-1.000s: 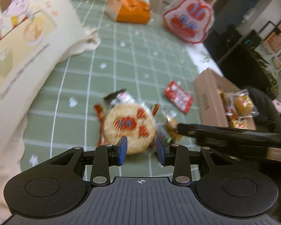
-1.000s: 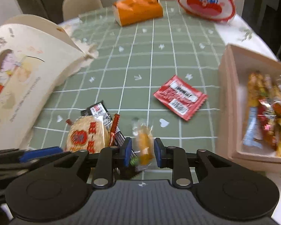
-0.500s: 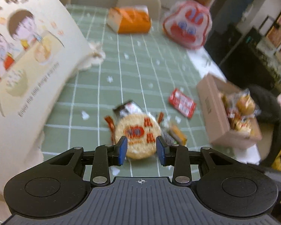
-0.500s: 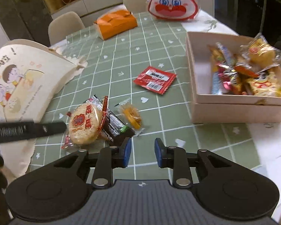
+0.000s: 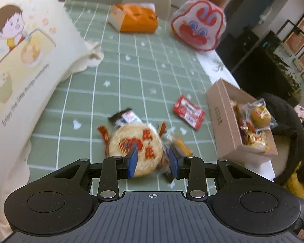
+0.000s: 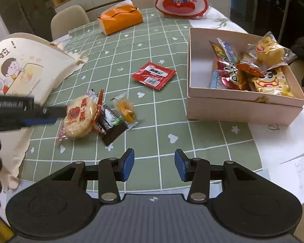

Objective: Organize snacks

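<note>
Right gripper (image 6: 154,165): a second ago its jaws sat close around the small yellow snack packet (image 6: 125,109); now it stands back from the pile, jaws just opened wider, nothing between the pads. The packet lies on the green checked tablecloth (image 6: 172,121), ahead and slightly left of the claw, its long axis running from the far left to the near right.

Left gripper (image 5: 153,161): roughly half open, as before, holding nothing. It hovers low over the round rice cracker (image 5: 135,147), which now fills the gap between the blue pads; whether the pads touch it cannot be told.

The dark wrapper (image 6: 109,123) lies between cracker and yellow packet, long axis angled away to the left. The red sachet (image 6: 154,76) lies flat farther ahead of the right gripper. The cardboard box (image 6: 243,109) of snacks sits ahead to its right.
</note>
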Demonstrator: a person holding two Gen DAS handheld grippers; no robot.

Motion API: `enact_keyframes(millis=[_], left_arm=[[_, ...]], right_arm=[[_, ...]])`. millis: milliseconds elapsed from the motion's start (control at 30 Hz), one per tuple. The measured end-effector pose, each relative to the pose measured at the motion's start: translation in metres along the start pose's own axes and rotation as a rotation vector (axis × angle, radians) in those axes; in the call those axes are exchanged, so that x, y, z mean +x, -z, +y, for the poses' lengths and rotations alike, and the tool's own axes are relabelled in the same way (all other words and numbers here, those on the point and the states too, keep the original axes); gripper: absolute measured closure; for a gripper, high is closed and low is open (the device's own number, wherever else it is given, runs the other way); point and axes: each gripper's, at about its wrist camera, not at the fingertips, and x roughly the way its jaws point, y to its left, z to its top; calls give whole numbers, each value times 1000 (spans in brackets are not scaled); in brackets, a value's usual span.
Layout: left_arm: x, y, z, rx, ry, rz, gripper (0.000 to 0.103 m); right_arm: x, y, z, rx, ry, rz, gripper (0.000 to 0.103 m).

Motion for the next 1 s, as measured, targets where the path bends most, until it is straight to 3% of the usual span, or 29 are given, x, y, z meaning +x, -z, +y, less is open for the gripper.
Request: enact_keyframes(millis=[133, 300, 433, 500, 633, 700, 800, 1000], left_arm=[[12, 3, -5, 3, -21, 22, 65], [20, 4, -15, 20, -63, 66, 65], [3, -11, -22, 77, -48, 8, 65], [-1, -14, -9, 26, -85, -7, 65], [7, -8, 31, -123, -149, 42, 65], [10, -9, 45, -184, -141, 20, 65], [23, -16, 52, -177, -78, -1, 65], [44, -7, 37, -42, -45, 45, 65]], right_arm=[[1, -2, 1, -92, 48, -24, 59], [3, -1, -9, -88, 12, -17, 59], [0, -2, -16, -103, -4, -48, 53], [5, -6, -21, -79, -14, -69, 48], [21, -12, -20, -20, -56, -42, 48], [27, -13, -12, -38, -75, -37, 48], [29, -15, 6, -99, -88, -62, 48], [26, -34, 33, -211, -47, -121, 48]])
